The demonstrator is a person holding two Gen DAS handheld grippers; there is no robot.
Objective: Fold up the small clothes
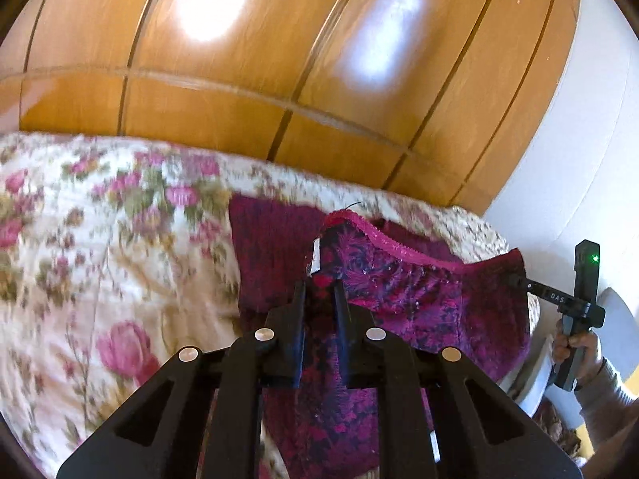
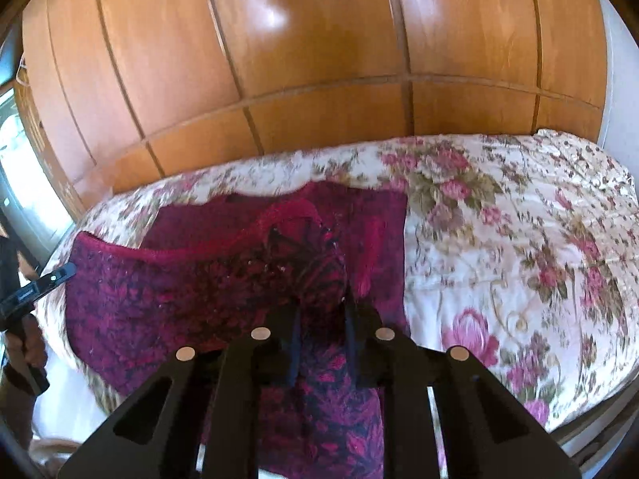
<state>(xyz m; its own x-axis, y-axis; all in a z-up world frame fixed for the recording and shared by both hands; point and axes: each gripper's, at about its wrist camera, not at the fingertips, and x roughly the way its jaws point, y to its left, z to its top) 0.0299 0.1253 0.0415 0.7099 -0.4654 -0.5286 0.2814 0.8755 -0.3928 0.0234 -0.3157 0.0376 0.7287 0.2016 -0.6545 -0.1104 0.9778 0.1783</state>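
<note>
Seen first from the left wrist, the left gripper [image 1: 319, 291] has its two black fingers [image 1: 297, 311] closed on a fold of the magenta-and-navy patterned garment [image 1: 419, 291], cloth pinched between them at a corner beside a small white label [image 1: 316, 258]. The garment hangs raised above the bed [image 1: 100, 239], its pink trimmed edge [image 1: 383, 239] stretched taut toward the right, where the right gripper [image 1: 515, 279] grips the opposite corner; a hand [image 1: 575, 349] in a grey sleeve holds that tool near the bed's right edge. A second, plain dark red cloth [image 1: 271, 239] lies flat on the floral bedspread behind the lifted garment, close to the bed's far edge. Wooden wardrobe panels [image 1: 279, 60] rise behind the bed, with a white wall [image 1: 579, 159] to the right. Seen next from the right wrist, the right gripper [image 2: 321, 303] likewise has its fingers [image 2: 351, 319] closed on a gathered corner of the same garment [image 2: 179, 299], the fabric bunched between them. The garment spans leftward to the left gripper [image 2: 66, 271], which clamps its far corner near the bed's left edge, with the hand [image 2: 28, 343] holding it below. The dark red cloth [image 2: 359, 215] lies behind on the bedspread [image 2: 519, 239], toward the far edge, before the wardrobe [image 2: 319, 60].
</note>
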